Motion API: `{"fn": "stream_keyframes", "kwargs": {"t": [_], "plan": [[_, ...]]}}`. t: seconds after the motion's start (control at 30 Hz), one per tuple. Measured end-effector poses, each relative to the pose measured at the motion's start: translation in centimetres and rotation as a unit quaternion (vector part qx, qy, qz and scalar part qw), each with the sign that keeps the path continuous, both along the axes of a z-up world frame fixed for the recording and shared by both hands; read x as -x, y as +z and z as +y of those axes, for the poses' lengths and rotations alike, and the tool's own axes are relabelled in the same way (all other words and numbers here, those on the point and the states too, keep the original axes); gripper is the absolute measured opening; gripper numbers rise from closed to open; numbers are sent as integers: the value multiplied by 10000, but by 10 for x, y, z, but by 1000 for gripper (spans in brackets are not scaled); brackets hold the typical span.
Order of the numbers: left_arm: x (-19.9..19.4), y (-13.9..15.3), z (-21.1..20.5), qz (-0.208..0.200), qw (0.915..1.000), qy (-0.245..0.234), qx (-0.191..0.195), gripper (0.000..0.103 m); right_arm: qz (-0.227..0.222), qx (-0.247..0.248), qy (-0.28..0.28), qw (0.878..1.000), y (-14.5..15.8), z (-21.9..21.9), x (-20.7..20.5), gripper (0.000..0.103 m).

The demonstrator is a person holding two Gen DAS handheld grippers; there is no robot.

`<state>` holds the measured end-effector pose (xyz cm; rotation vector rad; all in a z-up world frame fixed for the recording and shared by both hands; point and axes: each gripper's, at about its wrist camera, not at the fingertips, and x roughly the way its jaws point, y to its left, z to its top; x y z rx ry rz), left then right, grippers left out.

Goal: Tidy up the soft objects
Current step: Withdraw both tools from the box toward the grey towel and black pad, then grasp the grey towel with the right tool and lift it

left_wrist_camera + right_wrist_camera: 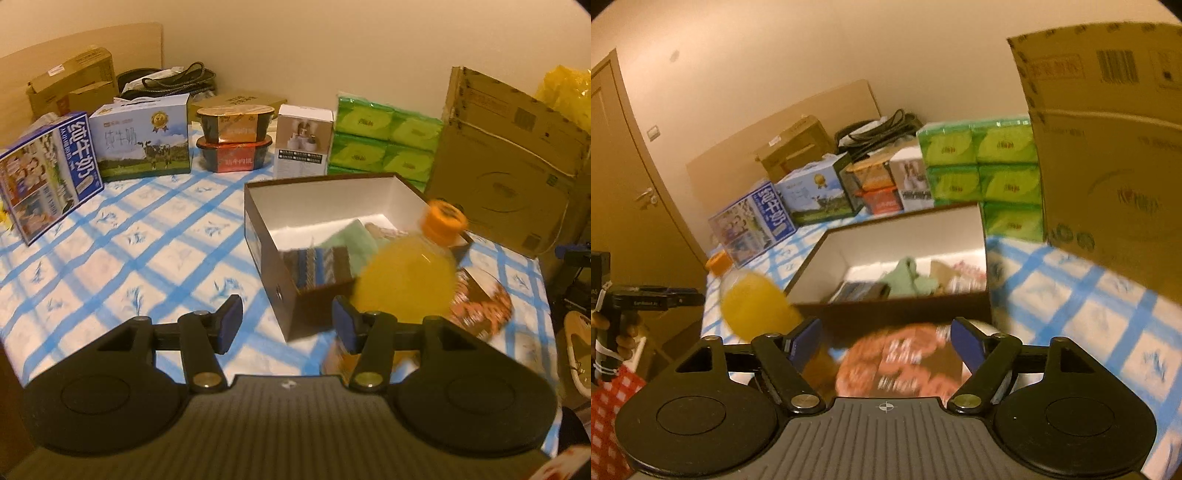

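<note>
Left claw [286, 323], right claw [884, 341]: black linkages, blue pads, brass pivot screws, grey ribbed base, crosshair mark.

Your bottle [406, 280] and the snack bag [905, 362] are smeared by motion blur; the box [273, 258] wall hides most of the cloths [908, 277] inside.

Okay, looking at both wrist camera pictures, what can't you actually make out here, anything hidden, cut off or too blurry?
- Box contents: the near wall hides the lower part of the striped cloth and green cloth in the left wrist view.
- Round snack package: motion blur makes its print unreadable in the right wrist view.
- Orange juice bottle: its base is hidden behind the left hand-held gripper.
- Large cardboard carton: cut off by the right edge.
</note>
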<state>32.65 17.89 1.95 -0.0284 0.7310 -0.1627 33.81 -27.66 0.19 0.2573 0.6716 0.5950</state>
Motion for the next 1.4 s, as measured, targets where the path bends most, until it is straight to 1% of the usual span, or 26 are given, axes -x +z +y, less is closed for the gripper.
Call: {"fn": "stream_keyframes", "kwargs": {"t": [0.03,0.07,0.1,0.3,0.5,0.67,0.8,0.93,1.03,1.07,1.13,1.23,1.37,1.4], "plan": [[9,1,-3,-7,10000,2,27,52,18,29,7,10000,-2,0,9,78],[19,1,-7,17,10000,11,61,56,52,56,7,10000,-4,1,17,78],[27,1,-9,41,10000,26,84,57,95,85,20,9999,-6,2,26,78],[71,-6,-30,175,9997,145,49,57,379,-17,55,9993,-22,7,65,79],[104,-20,-48,327,9987,384,-61,57,548,221,156,9981,-42,27,91,79],[120,-36,-53,473,9967,651,-124,57,685,474,251,9962,-61,43,99,79],[129,-50,-57,604,9946,827,-163,57,781,686,357,9939,-77,56,100,79],[134,-63,-60,716,9930,931,-92,57,785,944,372,9917,-95,68,98,78],[132,-73,-64,808,9915,1001,-197,57,857,998,344,9907,-109,72,95,78],[132,-76,-66,822,9913,1001,-225,57,884,1021,342,9902,-114,73,94,76],[130,-80,-68,837,9912,991,-255,57,919,1080,376,9892,-123,76,92,68],[128,-86,-67,850,9909,1016,-232,57,969,1232,343,9870,-135,81,88,65],[123,-95,-64,929,9890,1110,-304,57,1029,1267,311,9861,-149,84,83,61],[122,-98,-64,949,9887,1124,-297,57,1022,1273,304,9861,-152,86,82,59]]}}
